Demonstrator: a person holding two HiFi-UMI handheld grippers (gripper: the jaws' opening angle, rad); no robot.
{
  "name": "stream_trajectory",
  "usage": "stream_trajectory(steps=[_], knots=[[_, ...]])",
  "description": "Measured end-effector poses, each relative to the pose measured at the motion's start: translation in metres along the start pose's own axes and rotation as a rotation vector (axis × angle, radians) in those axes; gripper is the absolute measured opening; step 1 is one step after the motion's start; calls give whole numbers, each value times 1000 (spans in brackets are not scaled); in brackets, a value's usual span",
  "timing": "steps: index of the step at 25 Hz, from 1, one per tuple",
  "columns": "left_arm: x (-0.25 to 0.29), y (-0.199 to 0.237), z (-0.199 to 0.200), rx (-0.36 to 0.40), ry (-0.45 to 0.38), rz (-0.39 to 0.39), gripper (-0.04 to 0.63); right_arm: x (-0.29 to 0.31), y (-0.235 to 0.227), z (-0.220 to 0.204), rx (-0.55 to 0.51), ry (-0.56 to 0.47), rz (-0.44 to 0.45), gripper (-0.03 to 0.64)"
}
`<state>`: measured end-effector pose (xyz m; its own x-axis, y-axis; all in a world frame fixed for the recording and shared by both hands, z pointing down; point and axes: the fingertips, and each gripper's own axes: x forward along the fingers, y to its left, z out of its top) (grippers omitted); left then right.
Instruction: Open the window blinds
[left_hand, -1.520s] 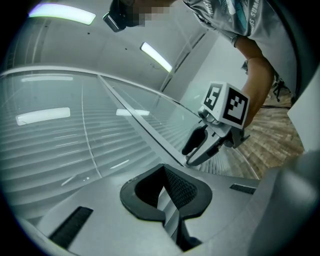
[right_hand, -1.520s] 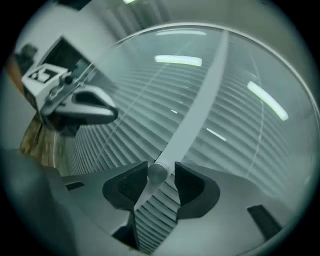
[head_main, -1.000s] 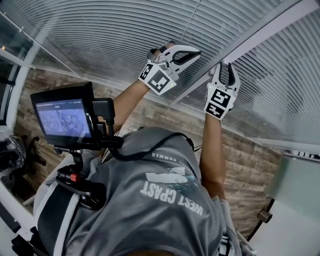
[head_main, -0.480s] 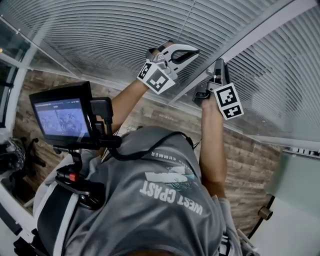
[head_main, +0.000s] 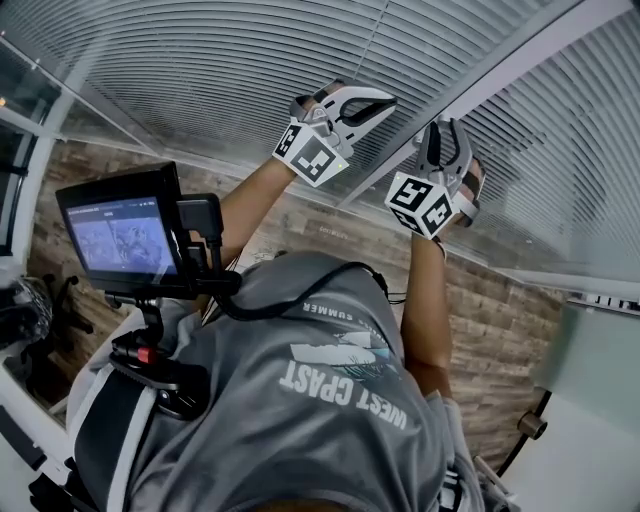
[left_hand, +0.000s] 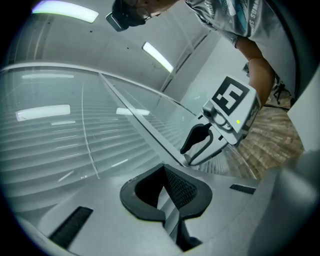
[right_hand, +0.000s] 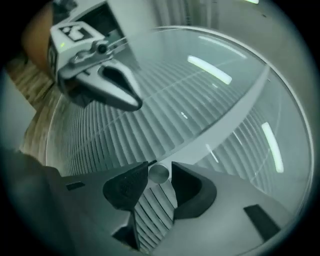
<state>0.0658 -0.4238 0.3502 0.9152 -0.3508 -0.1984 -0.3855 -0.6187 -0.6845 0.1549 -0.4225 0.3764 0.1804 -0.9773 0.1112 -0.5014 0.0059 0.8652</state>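
up at the window blinds (head_main: 200, 70) is where both your arms are raised, with the slats filling the whole top of the head view. the slats look laid flat against each other, so the blinds read as shut to me. a white frame bar (head_main: 500, 80) runs diagonally between two blind panels, and both your grippers sit close to it, one on each side.

your right gripper (head_main: 447, 128) is just right of that bar. its own view shows the jaws pinched onto a round grey wand (right_hand: 159, 173), and you're looking straight down the wand's end, snug between the two dark pads. from the left gripper view you can see the same thing side on: the jaws curl round a pale rod right beside the bar.

your left gripper (head_main: 390, 103) is just left of the bar, with its tips up against the slats. the jaws are closed together. in its own view the pads meet in a narrow v, and i can't make out anything between them. a thin cord (left_hand: 86, 135) runs down across the slats to the left of it, well clear of the jaws.

lower down in the head view there's your grey shirt (head_main: 300, 420), and a small monitor (head_main: 125, 235) on a mount at the left. a brown brick-look surface (head_main: 500, 310) sits under the bottom edge of the blinds.
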Motion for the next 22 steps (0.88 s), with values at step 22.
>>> stream_trajectory(steps=[22], knots=[[3,-2,3,-12,-16,-3,3,5,-16,-23,1607,-136,143,120]])
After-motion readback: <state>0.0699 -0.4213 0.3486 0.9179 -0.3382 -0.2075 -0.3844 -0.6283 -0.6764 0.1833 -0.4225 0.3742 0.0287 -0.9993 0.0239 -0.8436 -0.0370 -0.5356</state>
